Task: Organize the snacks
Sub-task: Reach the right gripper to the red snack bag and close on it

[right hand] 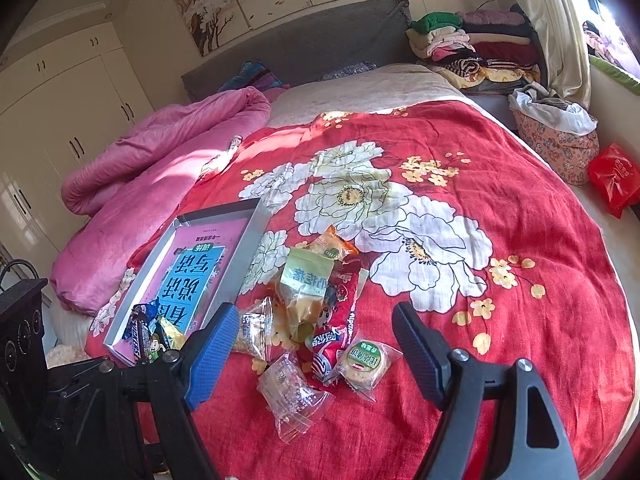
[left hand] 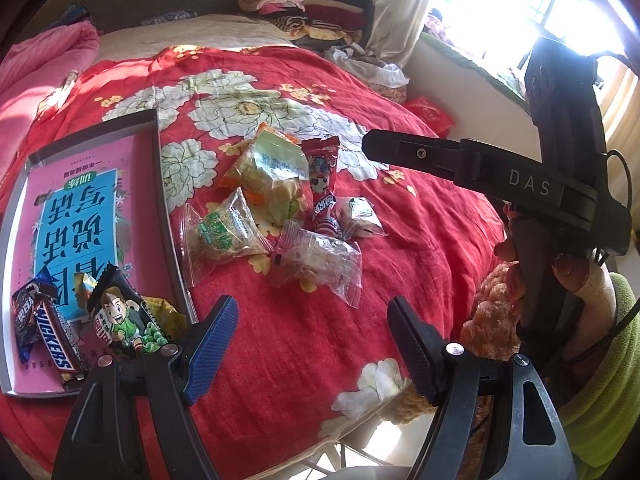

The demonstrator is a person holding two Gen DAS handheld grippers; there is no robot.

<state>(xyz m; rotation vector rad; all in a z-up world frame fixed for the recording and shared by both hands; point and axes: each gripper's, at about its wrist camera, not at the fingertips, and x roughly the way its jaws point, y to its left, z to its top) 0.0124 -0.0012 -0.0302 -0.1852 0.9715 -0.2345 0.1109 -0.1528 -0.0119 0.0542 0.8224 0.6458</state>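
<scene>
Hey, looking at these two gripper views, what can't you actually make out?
- Snickers bar, right wrist view: partly hidden behind the left gripper's body.
- Tray, left wrist view: its near corner is covered by the left gripper.
- Red packet, right wrist view: upper part buried under other snacks.
- Window, left wrist view: overexposed.

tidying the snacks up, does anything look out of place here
Yes. Several packets lie in a loose overlapping heap on the red bedspread, outside the tray, where only a few snacks sit, bunched in one corner.

right claw (right hand: 316, 354) open above snack pile (right hand: 316, 320); tray (right hand: 256, 216) left.
</scene>
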